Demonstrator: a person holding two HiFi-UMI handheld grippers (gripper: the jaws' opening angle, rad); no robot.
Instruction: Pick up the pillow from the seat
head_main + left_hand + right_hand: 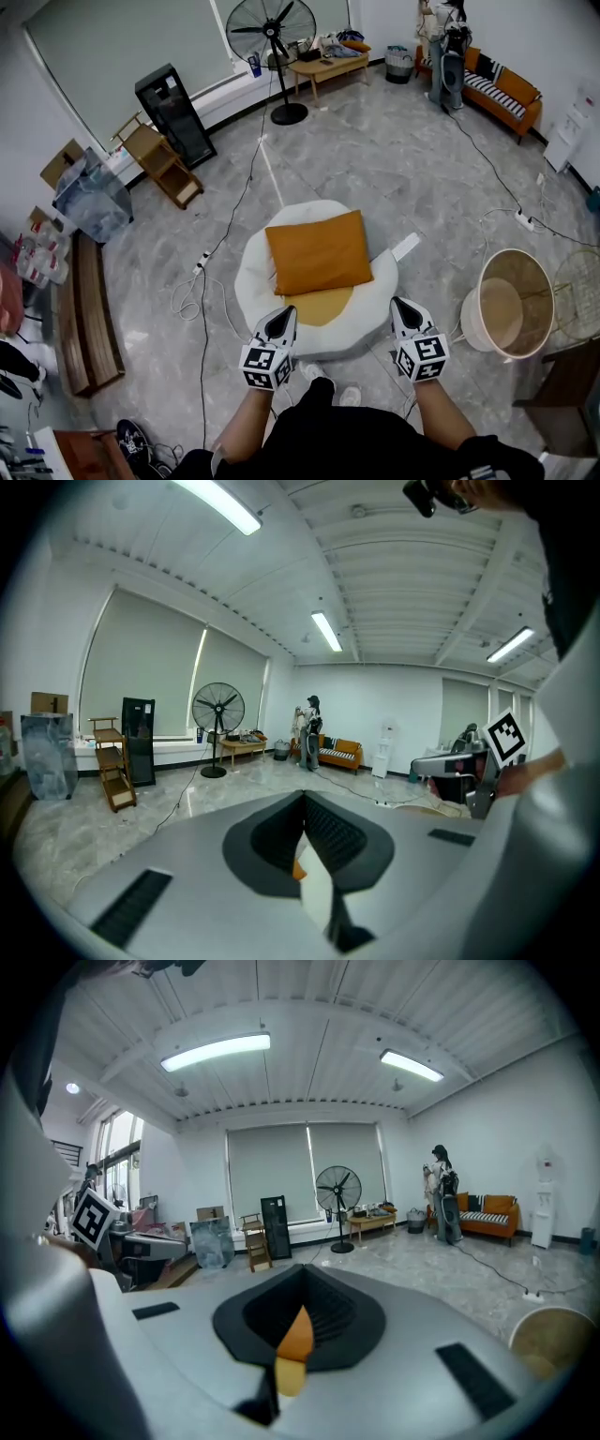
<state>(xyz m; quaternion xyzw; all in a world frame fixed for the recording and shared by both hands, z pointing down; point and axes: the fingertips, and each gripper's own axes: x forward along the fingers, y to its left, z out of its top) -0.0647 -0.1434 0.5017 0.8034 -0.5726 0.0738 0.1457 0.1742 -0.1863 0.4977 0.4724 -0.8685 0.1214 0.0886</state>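
Observation:
An orange pillow (319, 251) lies flat on a round white floor seat (253, 272) with a yellow centre. In the head view both grippers hover at the seat's near edge, short of the pillow and touching nothing. My left gripper (285, 314) is at the near left, its jaws shut and empty. My right gripper (399, 305) is at the near right, also shut and empty. In the left gripper view the closed jaws (303, 805) leave only a sliver of the pillow (298, 870) showing. The right gripper view shows its closed jaws (302, 1281) over a strip of pillow (296, 1333).
A tan basket (514, 349) stands right of the seat. Cables (202, 274) run over the floor to its left. A standing fan (273, 37), black cabinet (175, 114), wooden shelf (161, 165), low table (328, 64) and orange sofa (506, 92) stand behind. A person (441, 42) stands by the sofa.

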